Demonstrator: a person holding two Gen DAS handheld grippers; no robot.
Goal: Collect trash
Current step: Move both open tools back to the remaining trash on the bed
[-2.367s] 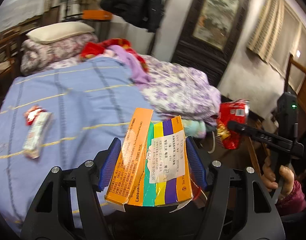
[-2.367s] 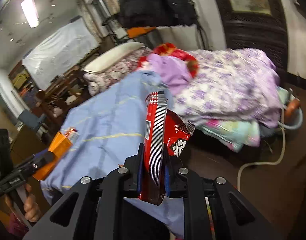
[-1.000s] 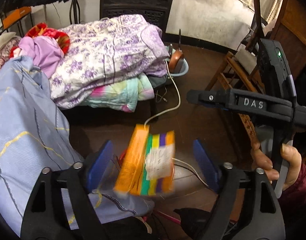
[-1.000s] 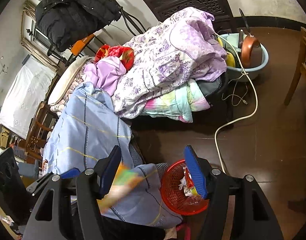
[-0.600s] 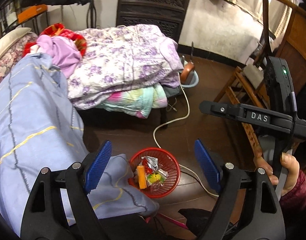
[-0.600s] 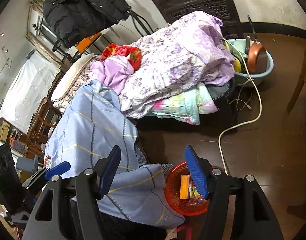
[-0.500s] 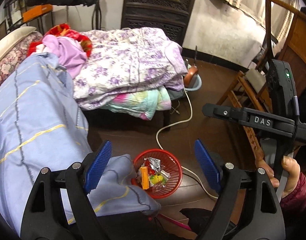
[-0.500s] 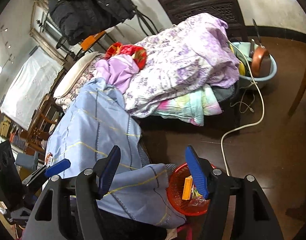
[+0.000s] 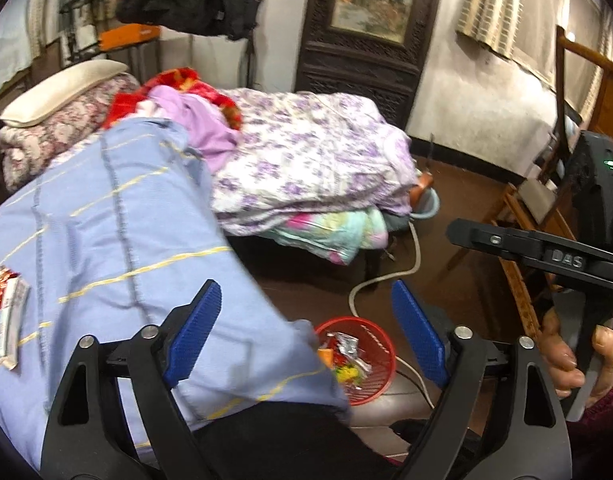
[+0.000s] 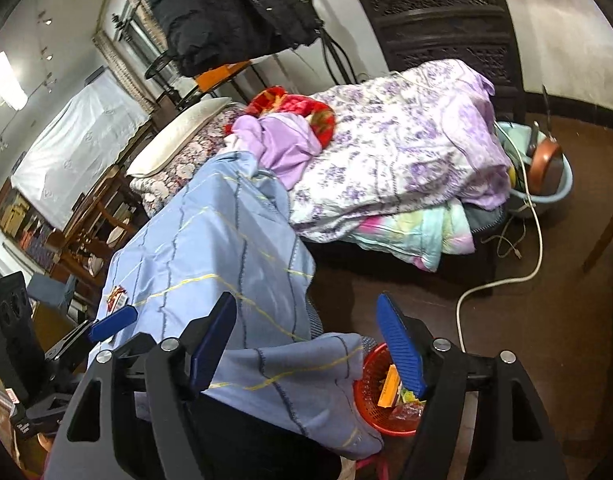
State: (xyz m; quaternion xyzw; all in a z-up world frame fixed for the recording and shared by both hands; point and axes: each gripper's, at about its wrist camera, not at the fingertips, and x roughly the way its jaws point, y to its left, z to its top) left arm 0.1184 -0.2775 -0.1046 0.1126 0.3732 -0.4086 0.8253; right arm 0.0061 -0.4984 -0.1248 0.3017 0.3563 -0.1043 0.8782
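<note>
My left gripper [image 9: 303,285] hangs over the bed's corner with its blue jaws opening and nothing between them. My right gripper [image 10: 305,297] is also opening and empty, above the same corner. Below, a red mesh basket [image 9: 376,338] stands on the floor beside the bed, partly hidden by the blue bedspread [image 9: 126,240]. It holds an orange box [image 10: 388,390] and crumpled wrappers [image 9: 348,356]. A white and red packet [image 9: 8,308] lies on the bedspread at the far left, and also shows in the right wrist view [image 10: 116,298] close to the left gripper's fingertips [image 10: 112,322].
Folded quilts [image 9: 306,168] and a pillow [image 9: 62,92] are piled on the bed. A white cable [image 10: 502,280] runs across the brown floor towards a blue basin [image 10: 558,188]. A wooden chair [image 9: 522,216] stands at the right, behind the person's hand [image 9: 566,360].
The orange box and the red packet left the jaws and now lie in the red basket. Both grippers opened, rose and swung left towards the bed, and the packet on the bedspread came into view.
</note>
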